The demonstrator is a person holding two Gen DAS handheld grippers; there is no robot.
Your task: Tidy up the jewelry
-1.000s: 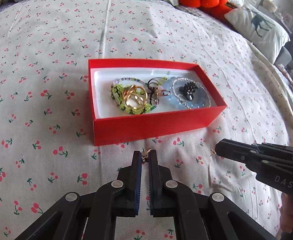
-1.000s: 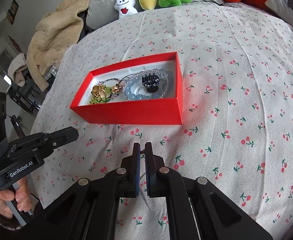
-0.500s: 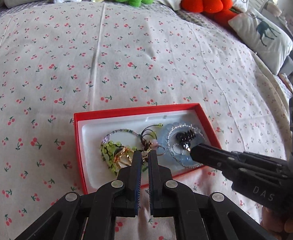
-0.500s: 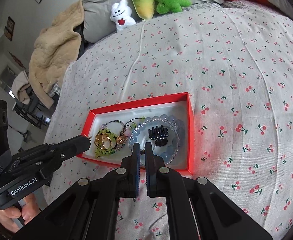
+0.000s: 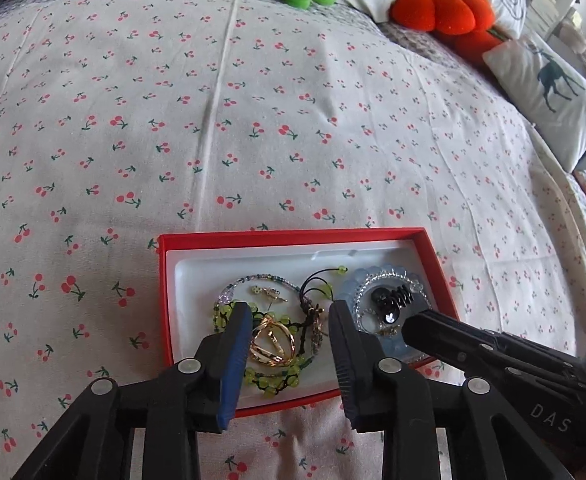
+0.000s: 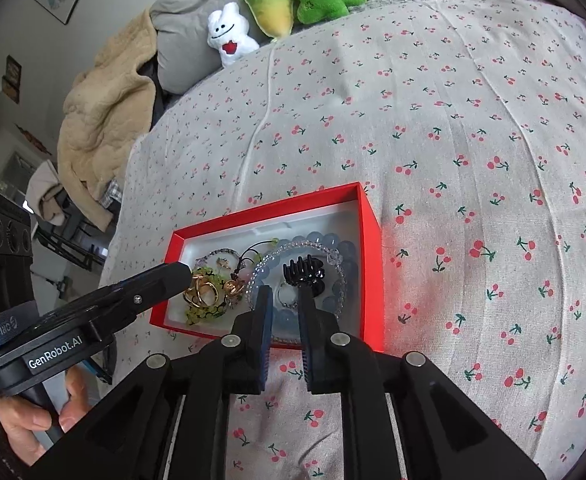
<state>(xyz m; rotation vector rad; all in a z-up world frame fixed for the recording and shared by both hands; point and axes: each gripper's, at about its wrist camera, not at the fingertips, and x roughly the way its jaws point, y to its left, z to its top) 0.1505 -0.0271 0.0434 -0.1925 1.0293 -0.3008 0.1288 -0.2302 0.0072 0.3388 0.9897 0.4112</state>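
Both grippers hung spread over the red box, nothing held!

The box sat on the cherry-print bedspread, with open cloth beyond its far rim. The left gripper was released over the gold rings; the right gripper stood parted just short of the one black hair claw, inside the blue bead bracelet. Three plush toys lined the far edge.

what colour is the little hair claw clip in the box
Black; the hair claw clip shows best in the right wrist view, inside the red box.
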